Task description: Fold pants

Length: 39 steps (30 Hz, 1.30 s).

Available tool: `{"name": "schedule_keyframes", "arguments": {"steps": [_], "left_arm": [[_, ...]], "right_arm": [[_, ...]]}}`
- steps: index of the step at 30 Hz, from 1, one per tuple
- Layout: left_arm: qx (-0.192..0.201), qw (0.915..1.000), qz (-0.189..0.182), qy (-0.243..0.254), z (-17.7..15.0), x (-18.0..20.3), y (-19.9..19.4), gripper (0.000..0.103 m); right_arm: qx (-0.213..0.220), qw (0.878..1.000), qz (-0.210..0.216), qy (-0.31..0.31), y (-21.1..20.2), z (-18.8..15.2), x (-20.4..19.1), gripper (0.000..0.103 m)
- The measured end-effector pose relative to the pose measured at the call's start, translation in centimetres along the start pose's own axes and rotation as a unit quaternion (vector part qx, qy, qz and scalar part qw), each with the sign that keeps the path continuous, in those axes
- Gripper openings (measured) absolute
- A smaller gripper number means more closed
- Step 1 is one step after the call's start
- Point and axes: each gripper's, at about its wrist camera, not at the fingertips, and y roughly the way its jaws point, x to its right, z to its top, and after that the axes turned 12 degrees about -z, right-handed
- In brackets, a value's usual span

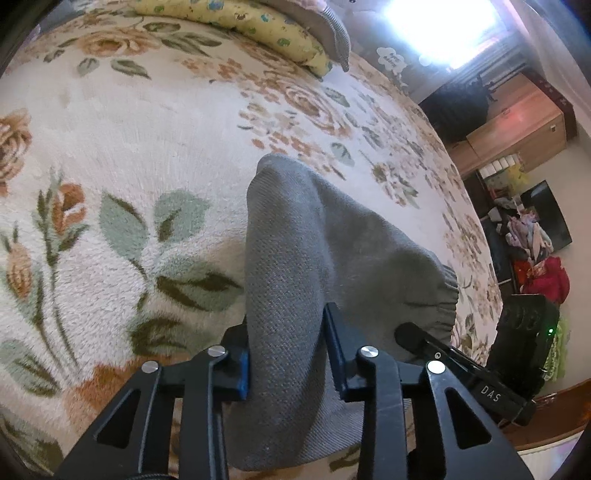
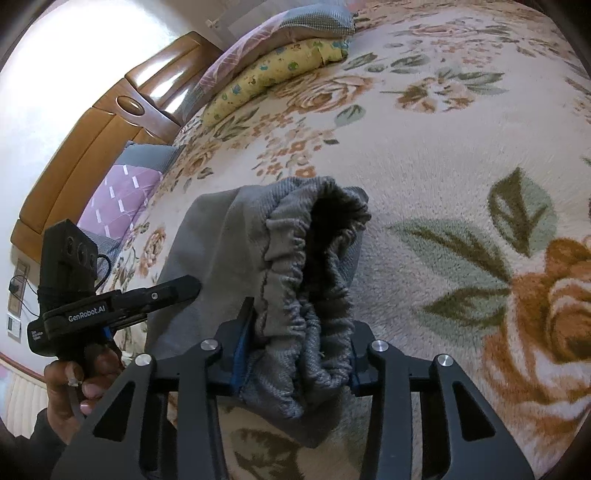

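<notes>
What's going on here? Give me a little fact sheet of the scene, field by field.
Garment: grey pants
Surface: floral blanket on a bed
Left gripper: shut on the plain grey cloth
Right gripper: shut on the gathered elastic waistband
Pants' state: bunched and held by both grippers
Background: yellow pillow, wooden headboard

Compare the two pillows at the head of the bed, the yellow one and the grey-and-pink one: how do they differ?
The yellow pillow carries small blue and green prints; the grey-and-pink pillow has a grey woven end and a pink patterned part. The yellow pillow lies directly on the floral blanket; the grey-and-pink pillow rests partly on top of it. The yellow pillow looks flatter, while the grey-and-pink pillow looks plumper. Both are long, soft, and lie at the same edge of the bed.
</notes>
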Motion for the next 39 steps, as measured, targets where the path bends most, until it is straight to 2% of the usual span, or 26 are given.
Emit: {"name": "schedule_keyframes", "arguments": {"steps": [15, 24, 39], "left_arm": [[0.019, 0.9953, 0.059, 0.074, -1.1, 4.8, -1.8, 0.03], [0.042, 0.9925, 0.086, 0.076, 0.0, 4.4, -3.1, 0.03], [0.051, 0.993, 0.103, 0.03, 3.3, 0.5, -2.4, 0.03]], "right_arm": [[0.017, 1.0, 0.004, -0.009, -3.1, -0.4, -1.0, 0.041], [0.022, 0.999, 0.009, -0.034, -2.7, 1.4, -3.0, 0.041], [-0.005, 0.999, 0.012, -0.051, 2.3, 5.4, -4.8, 0.041]]}}
